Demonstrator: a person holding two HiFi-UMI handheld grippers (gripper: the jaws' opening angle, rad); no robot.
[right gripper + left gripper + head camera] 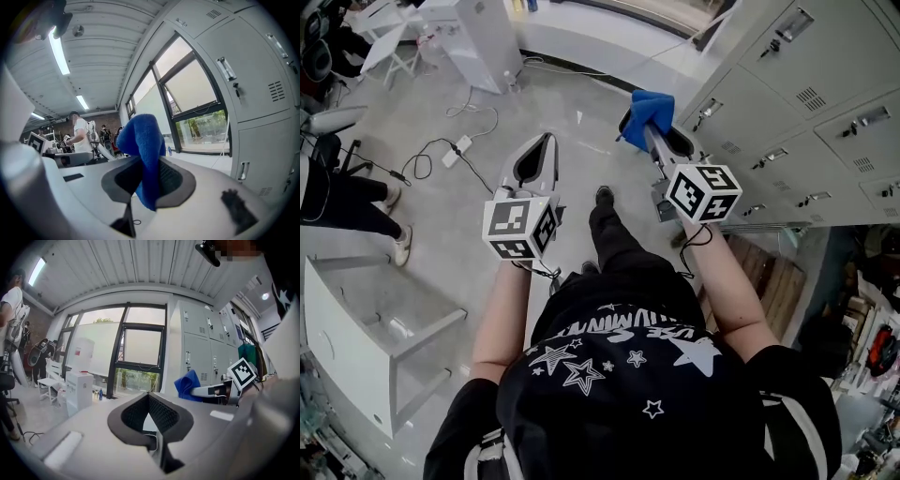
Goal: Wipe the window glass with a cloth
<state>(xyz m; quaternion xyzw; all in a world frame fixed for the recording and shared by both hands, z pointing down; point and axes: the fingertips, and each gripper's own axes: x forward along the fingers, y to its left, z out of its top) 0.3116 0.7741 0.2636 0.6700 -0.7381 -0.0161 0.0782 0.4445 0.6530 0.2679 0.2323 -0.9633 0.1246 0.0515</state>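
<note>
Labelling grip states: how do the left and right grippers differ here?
The left gripper is shut with nothing between its jaws; the right gripper is shut on a blue cloth. In the head view, the right reaches further ahead, beside the lockers; the left sits over the floor. Both carry marker cubes and face the window.

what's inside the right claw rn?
A blue cloth, pinched between the right claw's jaws; it bunches out past the tips. The part of the cloth inside the grip, and the pad faces it touches, are covered.

Black shirt (619, 403) printed with white stars.
</note>
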